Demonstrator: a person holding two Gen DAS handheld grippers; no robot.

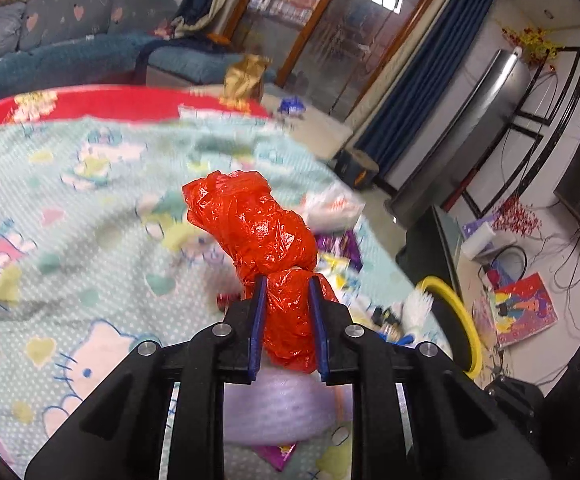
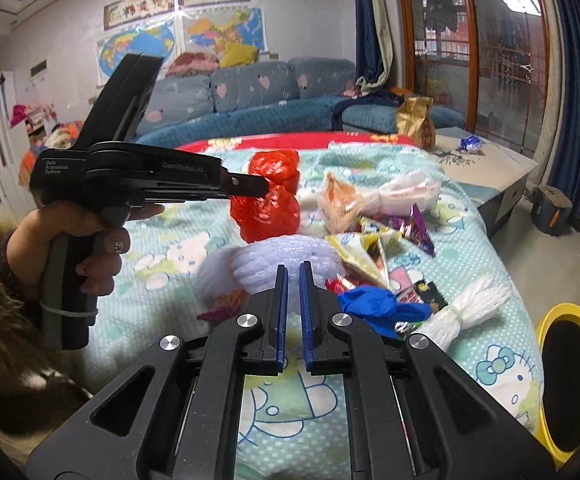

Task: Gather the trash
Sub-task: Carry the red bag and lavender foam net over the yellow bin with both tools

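A crumpled red plastic bag (image 1: 257, 220) hangs just above the Hello Kitty bedspread (image 1: 69, 208), with my left gripper (image 1: 287, 280) shut on its lower part. In the right wrist view the same red bag (image 2: 269, 208) is pinched at the left gripper's (image 2: 263, 188) tip, and a hand holds that tool's handle. My right gripper (image 2: 294, 268) is shut, its tips over the near edge of a white foam net (image 2: 249, 264). Whether it pinches the foam I cannot tell. The foam net (image 1: 281, 404) lies under the left gripper.
A pile of snack wrappers (image 2: 374, 240), a knotted white plastic bag (image 2: 370, 196), a blue bag (image 2: 374, 304) and a white yarn bundle (image 2: 466, 304) lie to the right on the bed. A yellow-rimmed bin (image 2: 570, 308) stands off the bed's right edge. A sofa (image 2: 249, 92) runs behind.
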